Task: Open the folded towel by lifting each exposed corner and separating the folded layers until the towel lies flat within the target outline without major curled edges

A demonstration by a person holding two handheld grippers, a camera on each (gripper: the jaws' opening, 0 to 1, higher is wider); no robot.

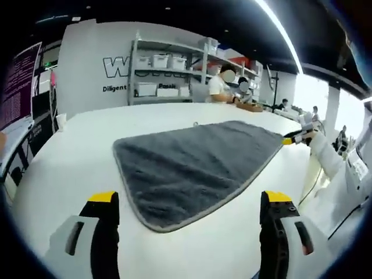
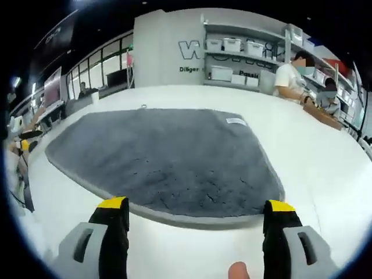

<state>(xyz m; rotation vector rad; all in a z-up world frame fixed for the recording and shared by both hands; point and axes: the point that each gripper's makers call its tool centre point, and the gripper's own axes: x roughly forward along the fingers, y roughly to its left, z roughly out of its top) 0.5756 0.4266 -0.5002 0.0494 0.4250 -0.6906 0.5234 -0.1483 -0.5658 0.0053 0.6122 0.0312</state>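
One grey plush towel (image 1: 197, 168) is lying spread on the white table (image 1: 70, 163); both the left gripper (image 1: 189, 212) and the right gripper (image 2: 196, 216) are hovering spread, empty.

Grey towel (image 2: 168, 157) on white table (image 2: 302, 157); yellow-tipped black fingers (image 2: 111, 204).
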